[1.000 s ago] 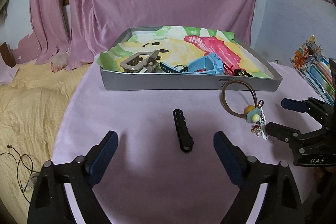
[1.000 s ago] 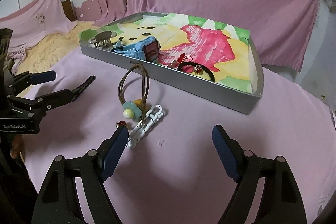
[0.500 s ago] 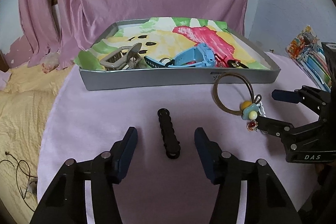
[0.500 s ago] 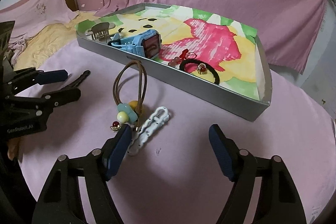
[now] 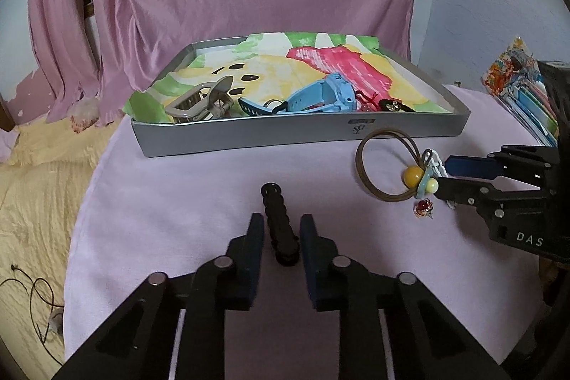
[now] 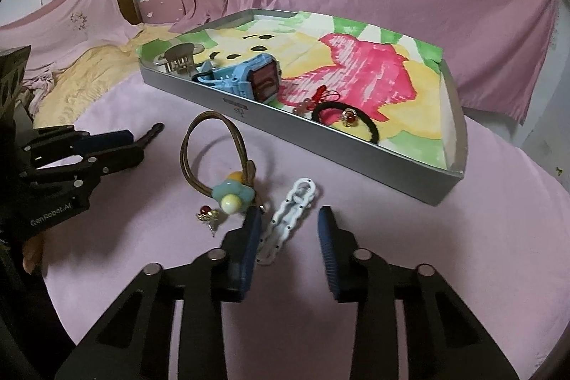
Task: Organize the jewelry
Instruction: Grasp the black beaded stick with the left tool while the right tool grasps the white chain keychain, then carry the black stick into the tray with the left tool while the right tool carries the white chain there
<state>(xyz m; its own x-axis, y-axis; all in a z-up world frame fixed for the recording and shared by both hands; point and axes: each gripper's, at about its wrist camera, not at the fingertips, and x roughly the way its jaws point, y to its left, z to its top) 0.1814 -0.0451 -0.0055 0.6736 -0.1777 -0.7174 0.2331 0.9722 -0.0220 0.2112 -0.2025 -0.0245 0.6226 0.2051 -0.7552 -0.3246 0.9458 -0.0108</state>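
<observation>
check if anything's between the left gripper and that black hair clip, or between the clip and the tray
Nothing visible blocks either. The left gripper already straddles the black hair clip on the pink cloth, with only bare cloth between the clip and the tray. The brown hair tie lies off to the right.

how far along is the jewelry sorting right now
Partly done. The grey tray already holds a blue watch, a beige hair clip and a black hair tie. In hand: the left claw brackets the black clip; the right claw brackets the white chain clip. Neither is shut. The brown beaded hair tie and red earring remain on the cloth.
</observation>
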